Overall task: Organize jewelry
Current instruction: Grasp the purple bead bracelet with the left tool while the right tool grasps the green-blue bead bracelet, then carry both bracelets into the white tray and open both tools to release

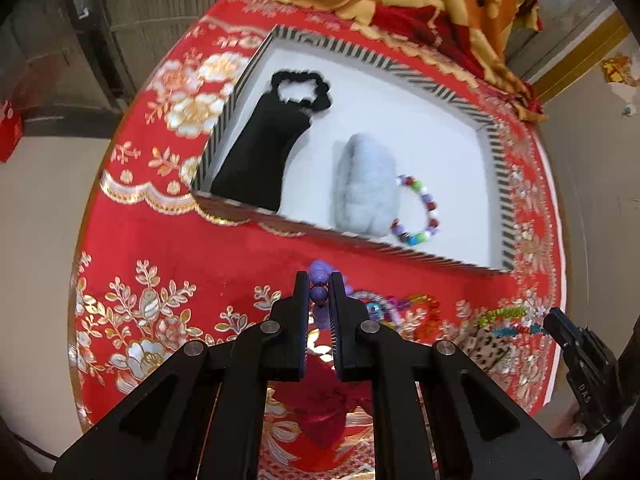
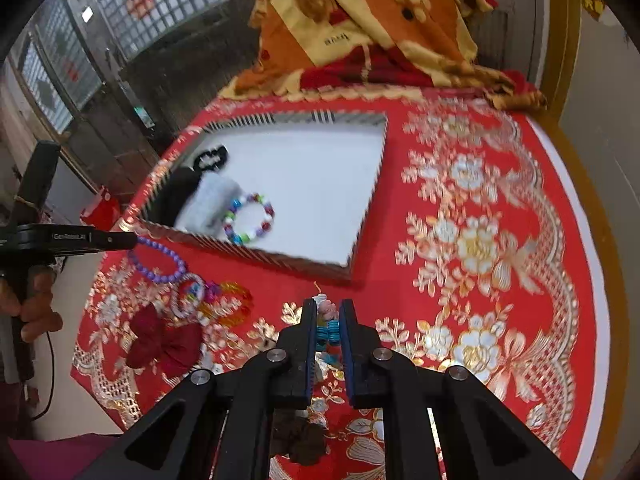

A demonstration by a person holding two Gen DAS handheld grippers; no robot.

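Note:
A striped-rim tray [image 1: 240, 92] with a white floor sits on the red cloth; it also shows in the right wrist view [image 2: 376, 184]. In it lie a black pouch [image 1: 260, 156], a black scrunchie [image 1: 304, 80], a pale fluffy piece [image 1: 366, 184] and a multicoloured bead bracelet [image 1: 420, 210]. My left gripper [image 1: 319, 280] is shut on a purple bead bracelet [image 1: 319, 294], held just before the tray's near rim; the bracelet hangs from it in the right wrist view [image 2: 160, 264]. My right gripper [image 2: 328, 308] is shut on a turquoise bead bracelet [image 2: 330, 332] with pink charms.
More jewellery lies on the red embroidered cloth [image 2: 480, 240]: clear and orange bead bracelets [image 2: 224, 300], a dark red bow [image 2: 164, 340], a brown scrunchie [image 2: 298, 440], green and red beaded pieces [image 1: 508, 320]. A folded orange blanket [image 2: 380, 20] lies behind the tray.

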